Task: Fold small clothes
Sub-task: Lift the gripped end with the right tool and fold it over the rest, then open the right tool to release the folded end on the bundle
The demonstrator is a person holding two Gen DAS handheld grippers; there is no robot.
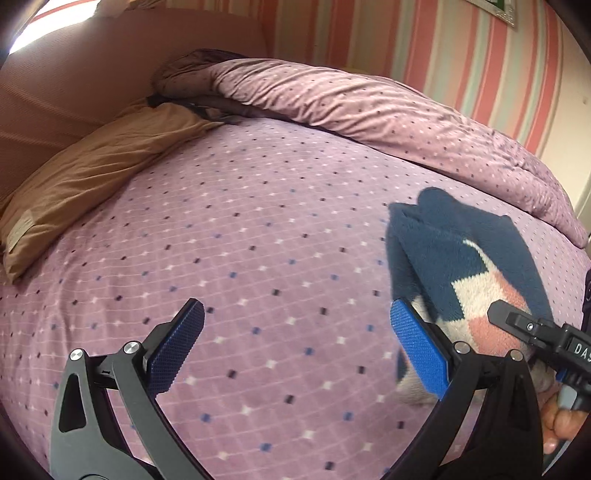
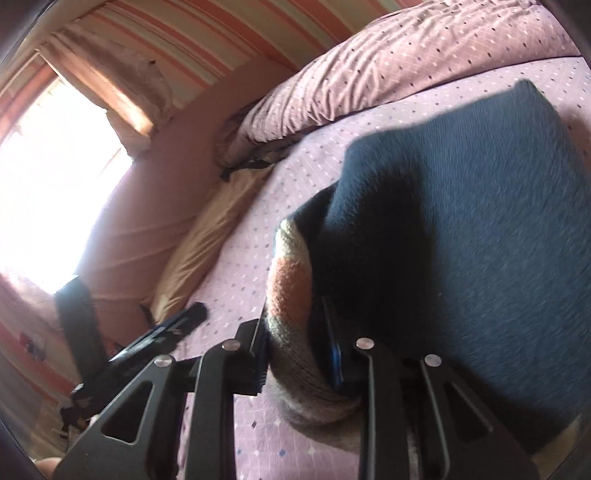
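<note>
Left wrist view: left gripper point(image 1: 295, 347) spread wide, empty, over the lilac dotted bedsheet point(image 1: 258, 240); fuzzy navy, white and pink knitted garment point(image 1: 461, 251) stretches away up-left from the right gripper point(image 1: 496, 314); right wrist view: right gripper point(image 2: 299, 354) clamps that garment point(image 2: 461, 229), draped up-right.

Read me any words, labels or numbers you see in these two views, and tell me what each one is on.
"DAS": white letters on the black body of the right gripper, cut off by the edge of the left wrist view.
Pale tag on the corner of the tan pillow: no readable print.
Framed picture on the striped wall: only a corner shows, nothing legible.
Right wrist view: no text.
</note>
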